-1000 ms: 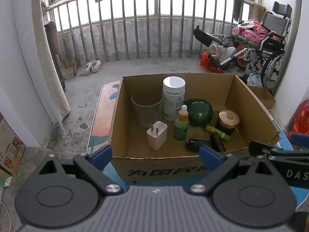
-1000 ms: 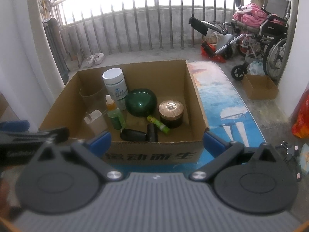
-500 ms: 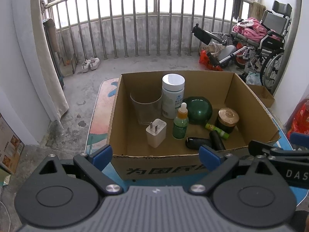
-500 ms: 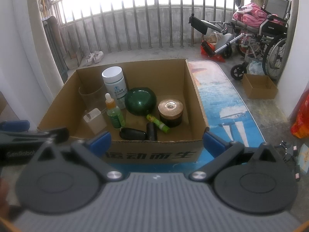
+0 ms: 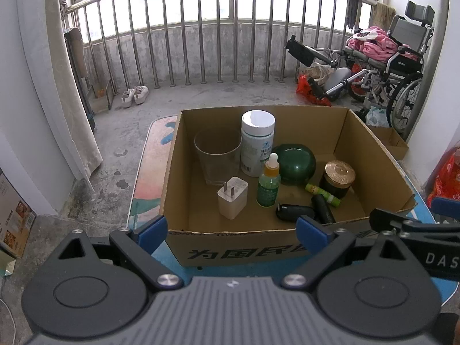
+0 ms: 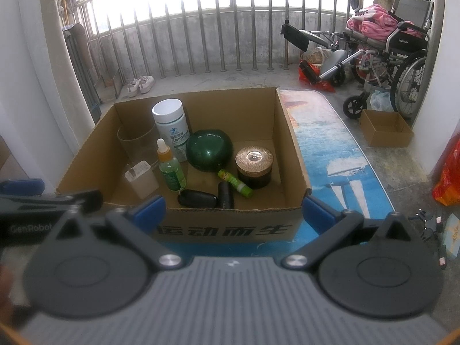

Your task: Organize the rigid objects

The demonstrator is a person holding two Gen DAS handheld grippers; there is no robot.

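Both claws gape wide, empty: left claw (image 5: 231, 227), right claw (image 6: 233, 210). At 12 o'clock, the brown cardboard box (image 5: 373, 155) holds a white plastic bottle (image 5: 257, 143) and a round green jar (image 5: 294, 164).

1. Left hand-held gripper (image 5: 231, 225): jaws spread wide, nothing btwn the blue fingertips (image 5: 152, 228); held level at near edge of scene, pointing fwd to the far side.
2. Right hand-held gripper (image 6: 234, 208): also wide open, empty; blue fingertips (image 6: 149, 208) well apart, same fwd aim.
3. The two sit side by side: right unit's finger pokes into the left wrist view at near right, left unit's finger shows in the right wrist view at near left.
4. Holding hands barely show; can't tell grip.
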